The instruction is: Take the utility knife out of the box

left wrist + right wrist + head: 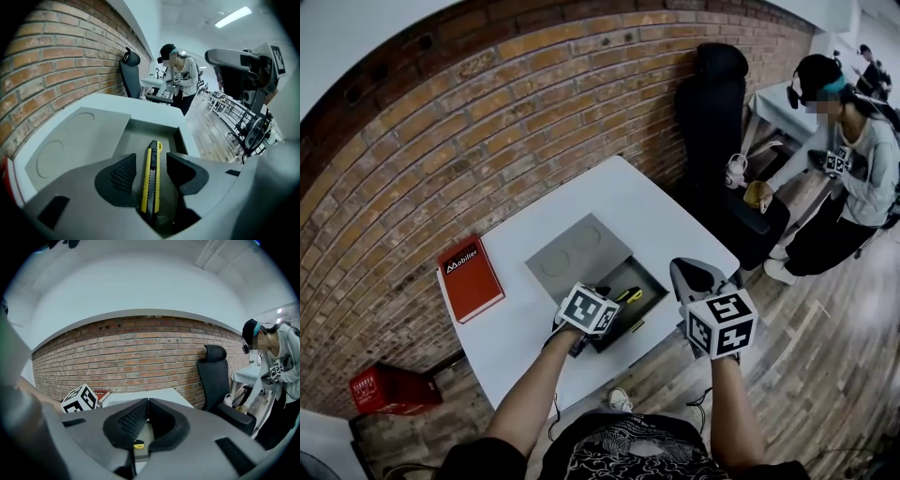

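Yellow utility knife (151, 178) lies in open box (137, 137).

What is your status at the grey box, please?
Left gripper open, jaws astride yellow-and-black utility knife, not gripping. Knife flat in open grey box. Right gripper shut, empty. Nothing blocking.

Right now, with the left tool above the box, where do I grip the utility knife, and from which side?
Grip the utility knife at mid-body, across its narrow yellow sides, from above. It lies flat on the box floor, lengthways below the open left tool; the box walls probably block a level approach.
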A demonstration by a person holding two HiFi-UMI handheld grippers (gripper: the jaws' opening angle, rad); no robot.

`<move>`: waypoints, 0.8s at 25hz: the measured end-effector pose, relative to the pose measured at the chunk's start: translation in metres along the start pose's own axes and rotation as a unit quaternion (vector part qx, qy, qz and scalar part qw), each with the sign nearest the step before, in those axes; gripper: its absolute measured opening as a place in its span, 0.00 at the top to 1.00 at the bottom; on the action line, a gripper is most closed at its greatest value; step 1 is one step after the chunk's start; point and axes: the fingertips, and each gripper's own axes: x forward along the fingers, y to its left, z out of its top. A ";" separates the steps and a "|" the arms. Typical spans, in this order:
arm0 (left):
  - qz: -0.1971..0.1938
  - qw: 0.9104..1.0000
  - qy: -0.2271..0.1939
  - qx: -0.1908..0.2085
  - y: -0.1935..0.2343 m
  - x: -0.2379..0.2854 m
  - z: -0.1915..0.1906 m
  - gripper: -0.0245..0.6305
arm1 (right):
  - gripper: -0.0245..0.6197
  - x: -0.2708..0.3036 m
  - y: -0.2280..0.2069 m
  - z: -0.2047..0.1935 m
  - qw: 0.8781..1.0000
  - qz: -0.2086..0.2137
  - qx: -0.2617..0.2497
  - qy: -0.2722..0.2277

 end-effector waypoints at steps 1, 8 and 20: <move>-0.003 1.000 0.009 0.000 0.000 0.004 -0.003 0.63 | 0.93 0.000 -0.002 -0.001 1.000 -0.002 0.001 0.001; -0.014 0.998 0.053 0.019 -0.005 0.022 -0.019 0.62 | 0.93 -0.002 -0.010 -0.004 1.000 -0.012 0.005 0.005; 0.009 0.995 0.085 0.052 -0.002 0.035 -0.027 0.68 | 0.93 0.004 -0.008 -0.010 1.000 -0.010 0.004 0.015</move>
